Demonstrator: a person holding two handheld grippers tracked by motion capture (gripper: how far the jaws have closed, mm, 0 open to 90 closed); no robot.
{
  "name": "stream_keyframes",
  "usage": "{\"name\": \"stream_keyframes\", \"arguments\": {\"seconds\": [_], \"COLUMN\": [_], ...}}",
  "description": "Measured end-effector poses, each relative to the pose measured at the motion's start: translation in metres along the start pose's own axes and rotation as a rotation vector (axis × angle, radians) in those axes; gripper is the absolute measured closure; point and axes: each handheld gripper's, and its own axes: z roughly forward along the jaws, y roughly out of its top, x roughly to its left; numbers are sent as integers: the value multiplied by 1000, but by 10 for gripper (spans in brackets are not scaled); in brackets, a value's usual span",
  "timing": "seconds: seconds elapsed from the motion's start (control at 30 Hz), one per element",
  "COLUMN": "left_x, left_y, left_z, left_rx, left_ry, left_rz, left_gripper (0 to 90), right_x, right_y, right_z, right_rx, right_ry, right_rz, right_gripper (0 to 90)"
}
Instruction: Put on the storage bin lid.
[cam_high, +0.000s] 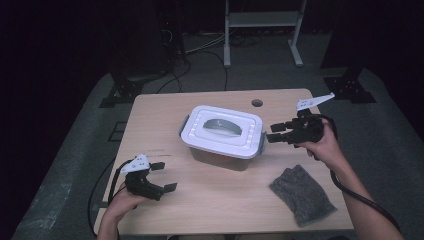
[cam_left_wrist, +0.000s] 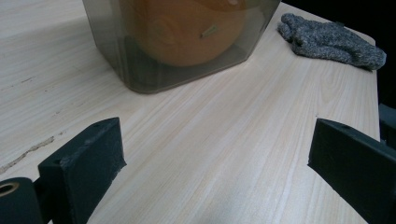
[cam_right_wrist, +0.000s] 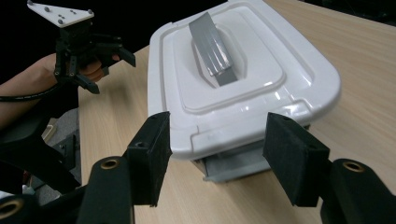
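Pale wooden table (cam_high: 165, 115) with a white-lidded storage box (cam_high: 222, 131) at its middle.

Translucent grey walls of the box show something orange (cam_left_wrist: 187, 28) inside; its lid carries a grey handle (cam_right_wrist: 212, 44) and a grey latch (cam_right_wrist: 233, 168) at the near end. A grey cloth (cam_high: 302, 194) lies near the table's front right corner. The right gripper (cam_high: 274, 136), jaws wide and holding nothing, sits just beside the box's right end, straddling the lid edge. The left gripper (cam_high: 164, 176) rests well apart at front left, jaws wide open, empty.
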Motion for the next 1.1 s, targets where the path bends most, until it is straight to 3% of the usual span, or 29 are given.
{"name": "stream_keyframes", "arguments": {"seconds": [0.4, 1.1], "left_x": [-1, -2], "left_y": [0, 1], "left_z": [2, 5], "left_rx": [8, 15], "left_ry": [-2, -6], "left_rz": [2, 10], "left_gripper": [28, 28], "right_x": [-9, -20], "right_y": [-32, -85], "right_z": [-18, -18], "right_rx": [-15, -10], "right_ry": [-28, -34], "right_rz": [61, 158], "right_gripper": [403, 401]}}
